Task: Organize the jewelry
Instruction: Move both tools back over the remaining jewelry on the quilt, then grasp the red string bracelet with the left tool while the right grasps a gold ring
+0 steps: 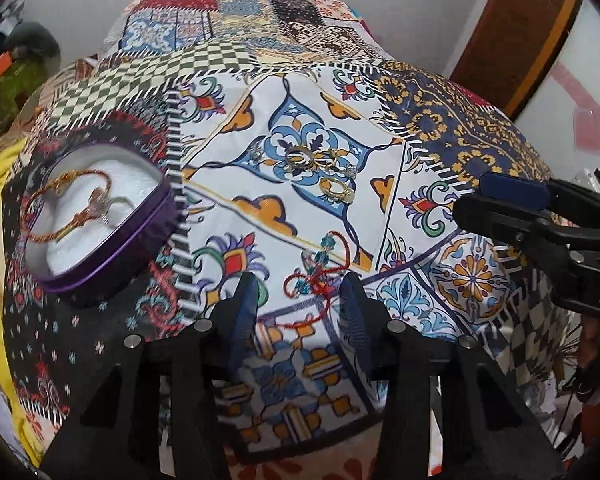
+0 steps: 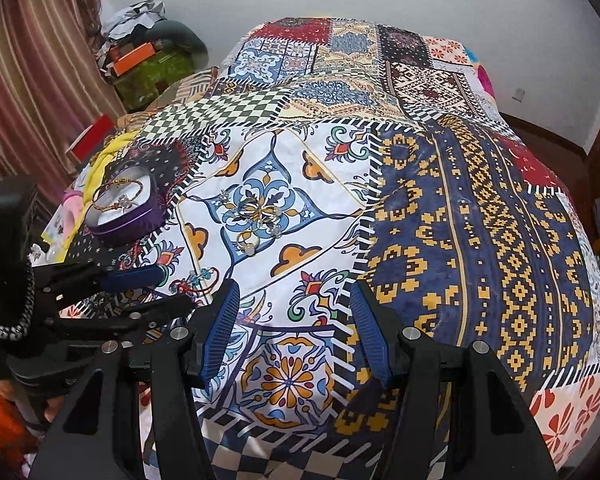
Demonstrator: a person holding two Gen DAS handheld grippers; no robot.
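Left gripper (image 1: 300, 300) right over the red cord bracelet (image 1: 320, 272), tin only partly filled so far

Left wrist view: the jaws are spread open with the bracelet lying on the bedspread (image 1: 480, 128) just between and ahead of the tips, not pinched yet. The purple tin (image 1: 112, 256) off to the left already holds a couple of bracelets on its white lining. The pile of rings (image 1: 320, 172) sits loose further up the bed, well apart from the tin, so I'd say less than half done.

Right wrist view: the right gripper (image 2: 294, 304) has its jaws open too, holding nothing, hovering over bare bedspread. Same story here: rings out, tin at the left.
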